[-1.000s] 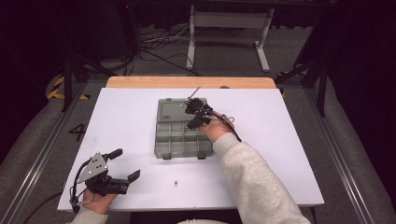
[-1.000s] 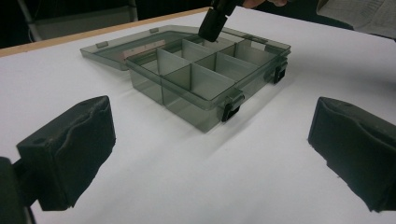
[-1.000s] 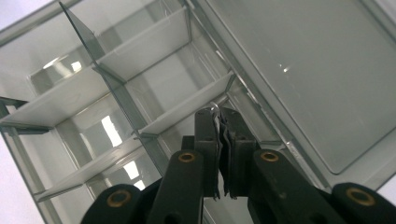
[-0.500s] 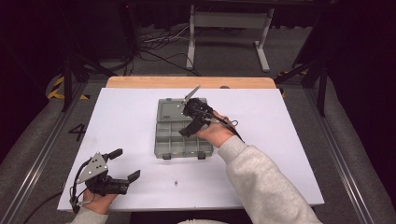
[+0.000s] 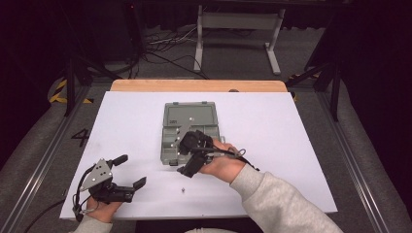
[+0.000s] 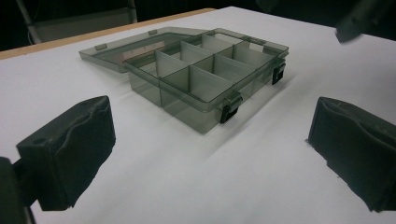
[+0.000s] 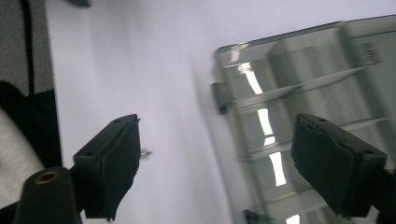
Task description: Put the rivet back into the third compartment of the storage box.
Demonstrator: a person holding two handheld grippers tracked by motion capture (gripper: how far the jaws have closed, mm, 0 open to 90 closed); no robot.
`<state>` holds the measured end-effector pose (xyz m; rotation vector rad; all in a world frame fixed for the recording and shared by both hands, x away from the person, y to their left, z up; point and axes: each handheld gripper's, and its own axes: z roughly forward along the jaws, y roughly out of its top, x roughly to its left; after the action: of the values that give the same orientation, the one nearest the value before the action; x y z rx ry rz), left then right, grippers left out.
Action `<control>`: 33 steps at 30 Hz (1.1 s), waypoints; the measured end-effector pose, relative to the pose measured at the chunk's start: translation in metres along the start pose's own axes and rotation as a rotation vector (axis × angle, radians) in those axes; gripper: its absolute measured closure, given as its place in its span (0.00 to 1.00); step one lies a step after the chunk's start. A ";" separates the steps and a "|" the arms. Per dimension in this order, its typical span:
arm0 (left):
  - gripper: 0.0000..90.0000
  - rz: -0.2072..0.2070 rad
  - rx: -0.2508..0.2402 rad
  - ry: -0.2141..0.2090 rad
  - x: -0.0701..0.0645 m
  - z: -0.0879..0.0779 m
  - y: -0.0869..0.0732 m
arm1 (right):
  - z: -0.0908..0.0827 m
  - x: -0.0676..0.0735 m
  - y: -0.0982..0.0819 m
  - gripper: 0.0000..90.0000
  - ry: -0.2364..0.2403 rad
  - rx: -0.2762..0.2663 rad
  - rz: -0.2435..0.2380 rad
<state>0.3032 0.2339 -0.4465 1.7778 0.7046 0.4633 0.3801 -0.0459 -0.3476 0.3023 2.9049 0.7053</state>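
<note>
The right gripper point(image 5: 187, 151), jaws spread wide and empty, hovers over the near end of a grey divided box point(image 5: 190, 127) at mid-table; a tiny screw point(image 5: 182, 189) lies on the white table point(image 5: 272, 136) just in front. The left gripper point(image 5: 130, 171), also wide open, rests near the front left corner. The box lid point(image 6: 135, 44) lies open flat; its moulded lettering is unreadable. A "4" point(image 5: 81, 137) marks the floor at left

Grey compartment box point(image 5: 188, 127) open, mid-table; seemingly empty.

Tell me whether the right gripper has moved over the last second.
Yes. The right gripper has come back toward the person, from the organizer box's far end to its near edge.
</note>
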 end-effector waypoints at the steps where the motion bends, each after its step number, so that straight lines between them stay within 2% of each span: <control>1: 0.02 -0.004 0.000 -0.001 0.000 0.000 0.000 | 0.003 0.004 -0.001 0.21 0.011 0.008 -0.010; 4: 0.02 -0.005 -0.004 -0.001 0.000 0.000 0.000 | 0.015 0.017 -0.005 0.26 0.041 0.042 -0.026; 5: 0.02 -0.005 -0.004 -0.001 0.000 0.000 0.000 | 0.015 0.017 -0.005 0.26 0.041 0.042 -0.026; 10: 0.01 -0.006 -0.004 -0.002 0.000 0.000 0.000 | 0.037 0.032 -0.013 0.36 0.092 0.098 -0.058; 19: 0.02 -0.004 0.000 0.000 0.000 0.000 0.000 | 0.069 0.040 -0.022 0.51 0.124 0.158 -0.094; 22: 0.02 -0.009 -0.003 0.001 0.000 0.000 0.000 | 0.073 0.043 -0.023 0.58 0.131 0.177 -0.081; 26: 0.02 0.001 0.005 0.000 0.000 0.000 0.000 | 0.075 0.044 -0.023 0.67 0.118 0.189 -0.087; 30: 0.02 0.003 0.009 -0.002 0.000 0.000 0.000 | 0.075 0.045 -0.022 0.83 0.117 0.191 -0.092; 33: 0.02 -0.003 0.002 0.002 0.000 0.000 0.000 | 0.075 0.047 -0.021 0.84 0.103 0.193 -0.097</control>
<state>0.3031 0.2339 -0.4465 1.7784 0.7096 0.4623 0.3446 -0.0212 -0.4274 0.1474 3.0667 0.4391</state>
